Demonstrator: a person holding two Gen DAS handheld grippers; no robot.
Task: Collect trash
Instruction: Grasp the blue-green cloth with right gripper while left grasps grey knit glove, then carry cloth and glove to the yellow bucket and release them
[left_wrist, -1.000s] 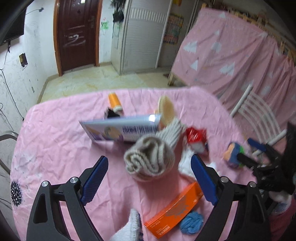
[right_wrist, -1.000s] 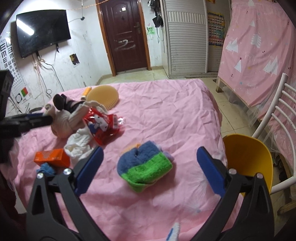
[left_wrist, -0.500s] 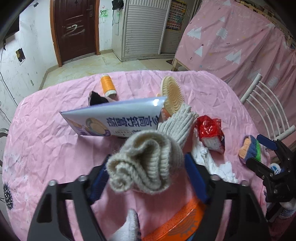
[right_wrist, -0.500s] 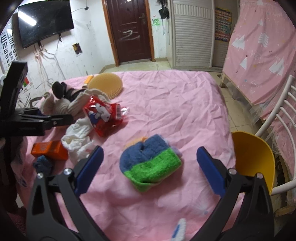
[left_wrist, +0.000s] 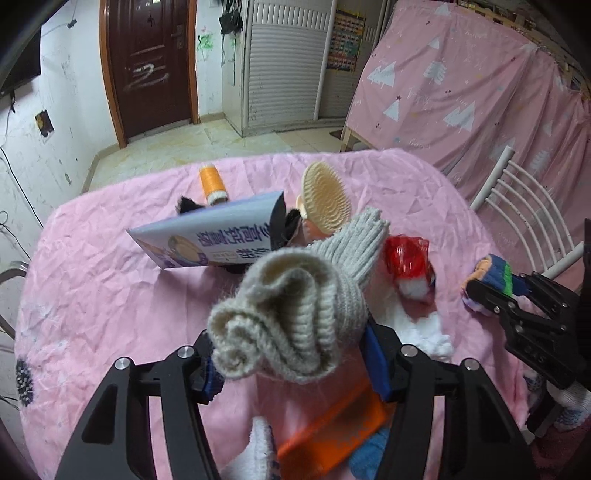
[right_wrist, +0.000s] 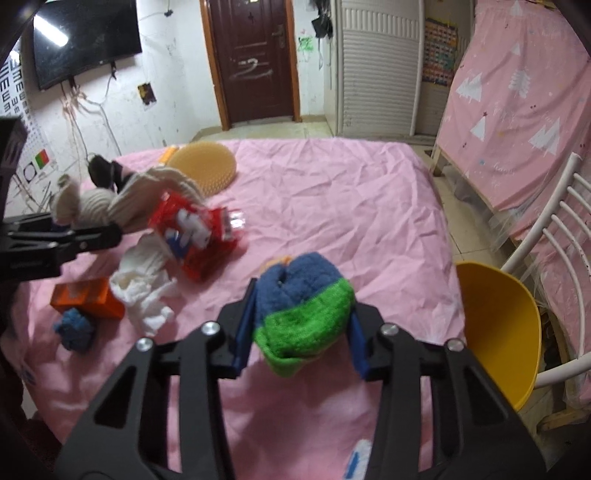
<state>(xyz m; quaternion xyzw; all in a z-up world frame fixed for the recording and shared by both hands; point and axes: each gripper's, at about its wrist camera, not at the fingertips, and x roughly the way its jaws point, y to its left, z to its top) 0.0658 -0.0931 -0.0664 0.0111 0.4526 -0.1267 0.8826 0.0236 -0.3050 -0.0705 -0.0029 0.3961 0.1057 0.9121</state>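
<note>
Right now the left gripper (left_wrist: 291, 363) has its blue-padded fingers (left_wrist: 376, 365) pressed in on a bundled cream-grey knitted sock (left_wrist: 288, 310), which bulges up between them and hides most of the left pad. Over on the other side, the right gripper (right_wrist: 301, 336) is clamped just as snugly on a rolled blue and green fuzzy sock (right_wrist: 303, 314), its green cuff spilling toward the camera. Beyond the cream sock, on the wrinkled pink tablecloth (left_wrist: 110, 295), a pale blue printed carton (left_wrist: 207, 240) lies on its side, with an orange thread spool (left_wrist: 212, 182) standing behind it and a tan bristled round brush (left_wrist: 325, 201) tilted up nearby. A red snack wrapper (right_wrist: 192, 229) sits blurred beside crumpled white tissue (right_wrist: 144, 291). An orange flat box (left_wrist: 332, 435) and a small blue fuzzy ball (right_wrist: 74, 326) are partly cut off under the left gripper. A yellow plastic bin (right_wrist: 495, 332) stands beside the table by a white chair (right_wrist: 554, 236).
</note>
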